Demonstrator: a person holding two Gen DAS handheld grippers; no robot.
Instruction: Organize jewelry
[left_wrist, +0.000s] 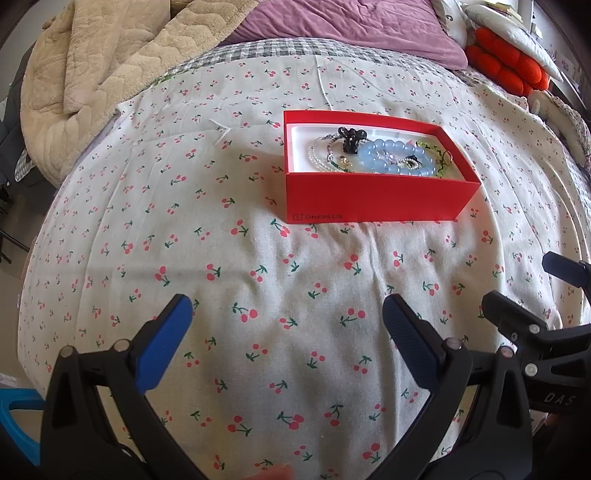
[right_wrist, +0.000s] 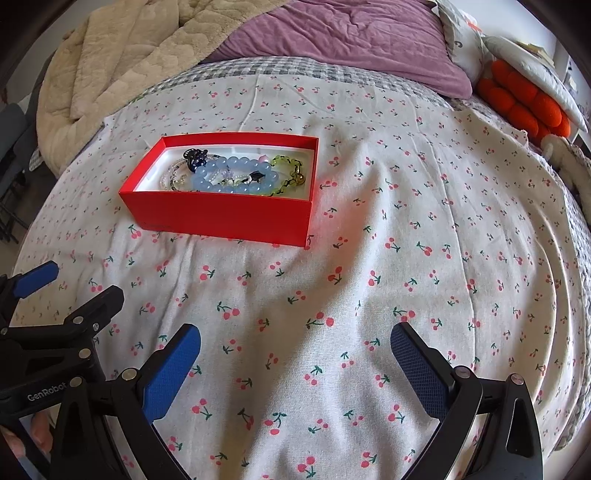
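Observation:
A red box (left_wrist: 373, 201) (right_wrist: 221, 216) with a white inside sits on the cherry-print sheet, holding jewelry: a pale blue bead bracelet (left_wrist: 397, 157) (right_wrist: 236, 177), a black clip (left_wrist: 351, 138) (right_wrist: 195, 157), a clear bead strand (left_wrist: 319, 155) (right_wrist: 171, 175) and a green bead chain (left_wrist: 441, 158) (right_wrist: 286, 173). My left gripper (left_wrist: 286, 308) stands open over bare sheet, well short of the box. My right gripper (right_wrist: 295, 338) is open too, near the front, with the box ahead to its left. Nothing is between either pair of fingers.
The cherry-print sheet (right_wrist: 406, 221) covers the bed. A beige quilted blanket (left_wrist: 103, 74) lies at the back left, a purple blanket (right_wrist: 351, 40) at the back, and an orange plush cushion (right_wrist: 528, 103) at the back right. A hand shows at the lower left of the right wrist view.

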